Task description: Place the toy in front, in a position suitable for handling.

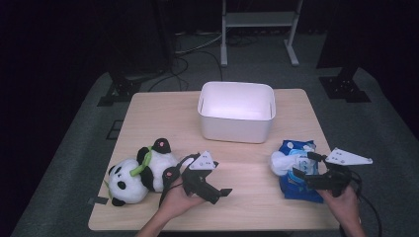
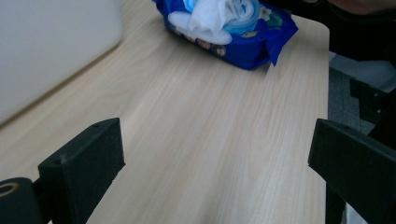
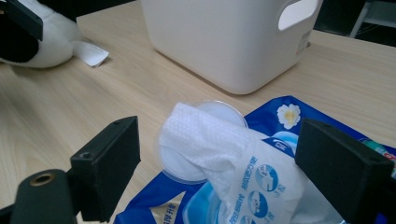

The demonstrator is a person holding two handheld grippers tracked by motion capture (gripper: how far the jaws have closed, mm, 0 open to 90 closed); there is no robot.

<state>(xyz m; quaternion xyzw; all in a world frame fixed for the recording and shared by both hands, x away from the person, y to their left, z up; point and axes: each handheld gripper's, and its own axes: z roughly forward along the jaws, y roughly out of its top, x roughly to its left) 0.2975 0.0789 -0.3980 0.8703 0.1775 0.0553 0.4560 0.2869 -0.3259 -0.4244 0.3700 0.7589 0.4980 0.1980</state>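
A blue wet-wipe pack (image 1: pixel 296 186) lies at the table's right front with a white wipe (image 1: pixel 279 162) pulled up from its open round lid (image 3: pixel 219 109). My right gripper (image 1: pixel 304 168) hovers over the pack (image 3: pixel 280 116), open; the wipe (image 3: pixel 205 135) stands between its jaws, which do not press it. My left gripper (image 1: pixel 222 180) sits low at the table's front middle, open over bare wood, and faces the pack (image 2: pixel 233 42). In its own view the left gripper (image 2: pixel 217 144) has nothing between its jaws. A panda plush (image 1: pixel 138 175) lies at the front left.
A white bin (image 1: pixel 234 129) stands at the back middle, its wall close on the left in the left gripper view (image 2: pixel 46 46) and ahead in the right gripper view (image 3: pixel 224 42). The panda (image 3: pixel 42 46) and its tag (image 3: pixel 91 53) lie beyond. Stand legs (image 1: pixel 225 54) and cables are behind the table.
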